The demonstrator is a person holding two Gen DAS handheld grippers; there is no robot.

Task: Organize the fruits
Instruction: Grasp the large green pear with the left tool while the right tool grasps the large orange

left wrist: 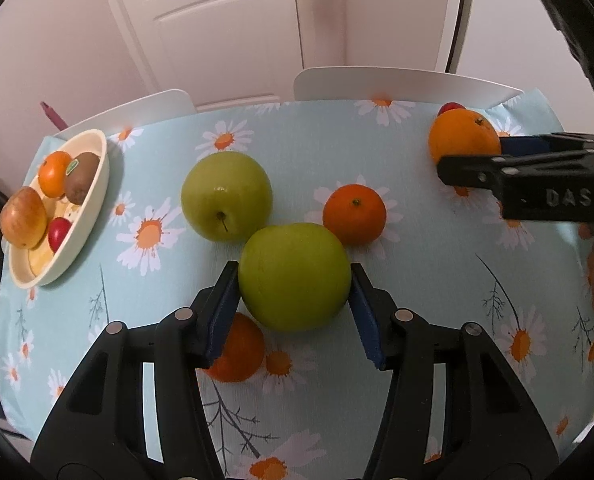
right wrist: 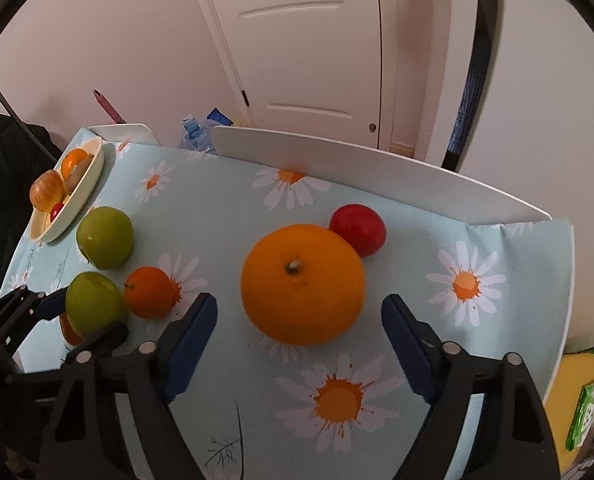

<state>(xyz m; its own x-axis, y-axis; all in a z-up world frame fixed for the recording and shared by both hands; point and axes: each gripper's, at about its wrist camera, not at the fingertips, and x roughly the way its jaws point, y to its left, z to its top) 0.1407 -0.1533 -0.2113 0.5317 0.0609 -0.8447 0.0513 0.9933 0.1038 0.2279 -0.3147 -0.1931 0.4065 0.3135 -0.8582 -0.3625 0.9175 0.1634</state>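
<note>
Green apple (left wrist: 295, 276) clamped above table; large orange (right wrist: 303, 284) on cloth, stem up, beside red fruit (right wrist: 359, 229)

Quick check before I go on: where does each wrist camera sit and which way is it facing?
Left wrist: behind the left gripper, looking down at the green apple its pads clamp; right gripper at right.
Right wrist: behind the right gripper, open around the big orange; left gripper at lower left.
Shared: bowl, both green apples, the door.

small orange (left wrist: 239, 350) half hidden behind the left hand-held gripper's finger, red fruit (left wrist: 451, 107) mostly behind the big orange (left wrist: 463, 138), green packet (right wrist: 587, 414) print unreadable
</note>
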